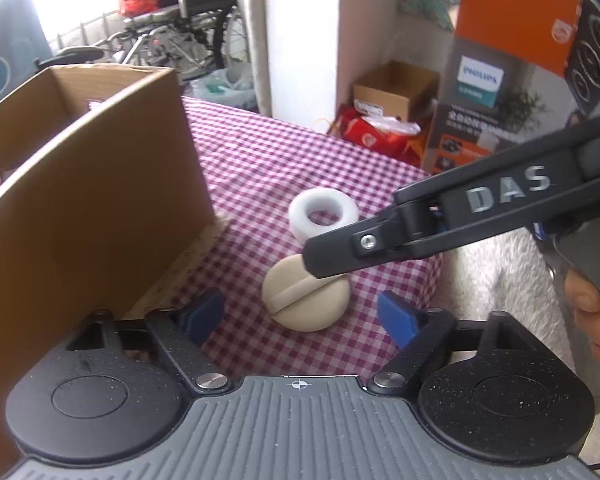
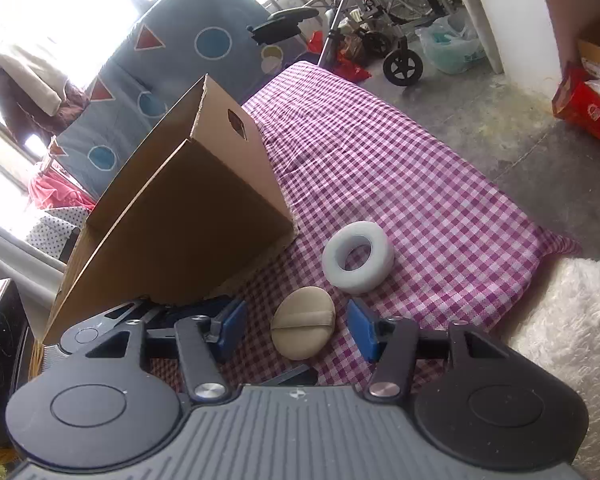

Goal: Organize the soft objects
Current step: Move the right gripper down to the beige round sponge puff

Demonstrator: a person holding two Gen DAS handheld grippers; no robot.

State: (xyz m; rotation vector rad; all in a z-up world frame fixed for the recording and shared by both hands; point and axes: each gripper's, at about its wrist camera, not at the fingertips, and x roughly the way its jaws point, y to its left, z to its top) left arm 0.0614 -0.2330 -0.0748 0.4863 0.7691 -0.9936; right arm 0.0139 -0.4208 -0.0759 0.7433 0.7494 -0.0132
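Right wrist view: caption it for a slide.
Right gripper straddles a beige puff on checked cloth.

- Cloth (image 2: 400, 168): purple-and-white gingham check.
- Puff (image 2: 303, 322): beige, with a paler band across it.
- Ring (image 2: 358, 256): white.
- Box (image 2: 204, 216): plain brown cardboard.
- Claw pads (image 1: 396, 318): blue, on black arms.
- Rug (image 2: 572, 320): fluffy cream-white.

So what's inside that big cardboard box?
Nothing can be made out inside the cardboard box. Both views show only its outer walls and part of an inner wall, and the bottom is hidden. The beige puff and white ring lie outside on the checked cloth.
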